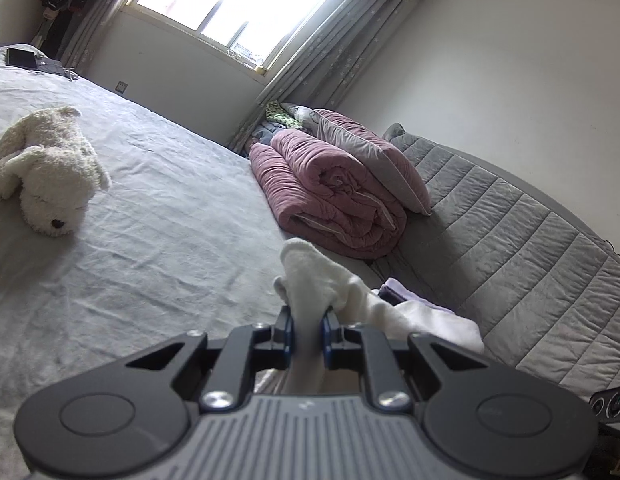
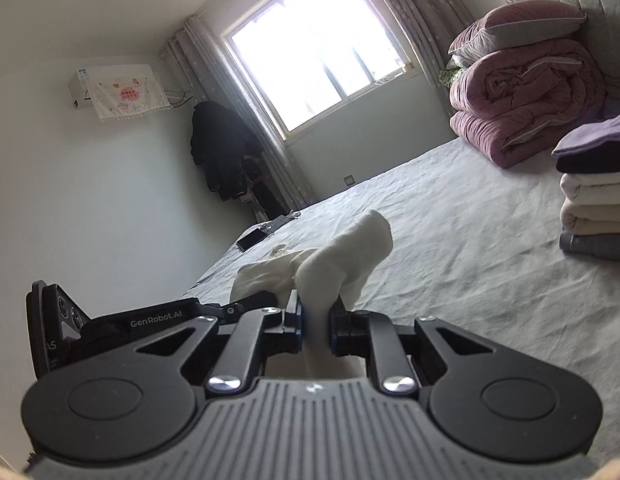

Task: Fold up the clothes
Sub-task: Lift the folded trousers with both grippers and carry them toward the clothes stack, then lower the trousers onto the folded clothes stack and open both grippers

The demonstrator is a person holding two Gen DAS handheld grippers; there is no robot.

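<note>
- Two tools have hold of one white knit garment (image 1: 310, 280): the left tool (image 1: 307, 322) has its jaws nearly closed on a bunched fold of it, and the right tool (image 2: 314, 320) pinches another bunch of the same cloth in the same way.
- The garment is raised off the bed (image 1: 149, 208), held between the two tools; its loose part hangs out of view below the cameras, so how far it is folded cannot be told.
- It looks soft and thick, a fleecy or knitted fabric, probably light for its bulk. It will sag and drape with no stiffness of its own, so any edge not held will droop.
- The fuzzy surface should give the pads good friction; slipping seems unlikely while the pinch keeps a full thickness of cloth between the jaws.
- Best holds are at corners, shoulder seams or the hem, where the cloth is doubled; a pinch mid-panel would only gather a lump, as both grips seem to do now.
- A stack of folded clothes (image 2: 594, 196) lies on the bed near the headboard (image 1: 510, 216), beside a rolled pink quilt (image 1: 330, 196).
- Nothing here is fragile; the main risk is a crooked fold if the two tools pull unevenly.
</note>
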